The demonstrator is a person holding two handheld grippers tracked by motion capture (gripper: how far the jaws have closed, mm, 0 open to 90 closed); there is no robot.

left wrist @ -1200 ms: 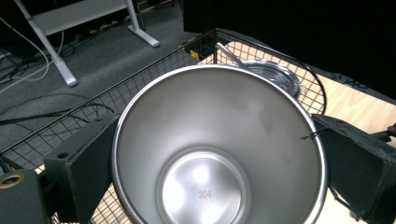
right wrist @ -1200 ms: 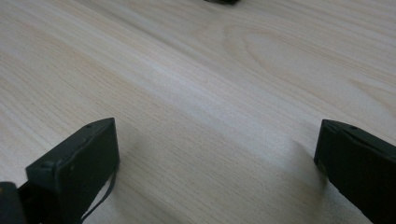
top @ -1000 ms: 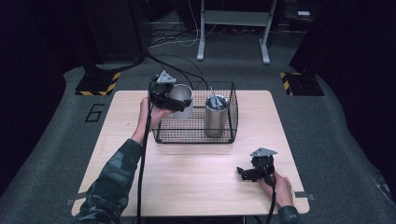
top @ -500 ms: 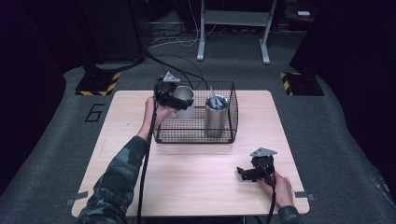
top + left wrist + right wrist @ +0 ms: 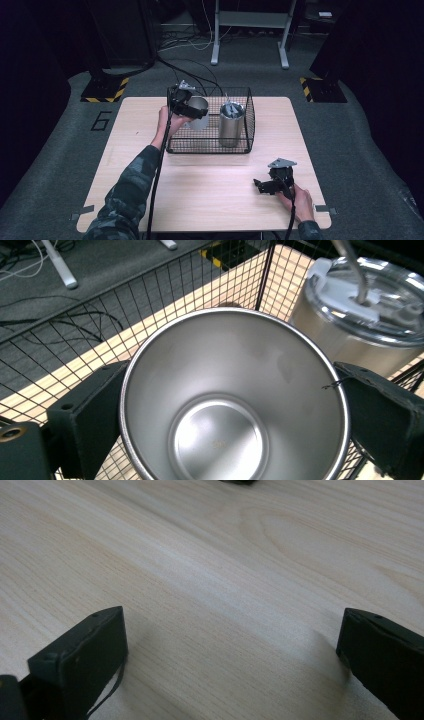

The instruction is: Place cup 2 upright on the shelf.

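the wooden table (image 5: pixel 150 150) is the landmark. beyond its far edge, a grey metal stand (image 5: pixel 248 30) rises from the dark floor — black cables (image 5: pixel 190 75) trail beside it. off each far corner lies a yellow-and-black striped block (image 5: pixel 102 90) (image 5: pixel 320 90) — a "6" (image 5: pixel 101 121) is marked on the floor left of the table.

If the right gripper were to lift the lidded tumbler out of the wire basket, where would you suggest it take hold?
Grip the lidded tumbler across its smooth cylindrical wall just below the lid, coming down from above. It stands upright inside the wire basket, whose sides block a sideways approach, and its straw rises from the lid, so keep the jaws clear of it.
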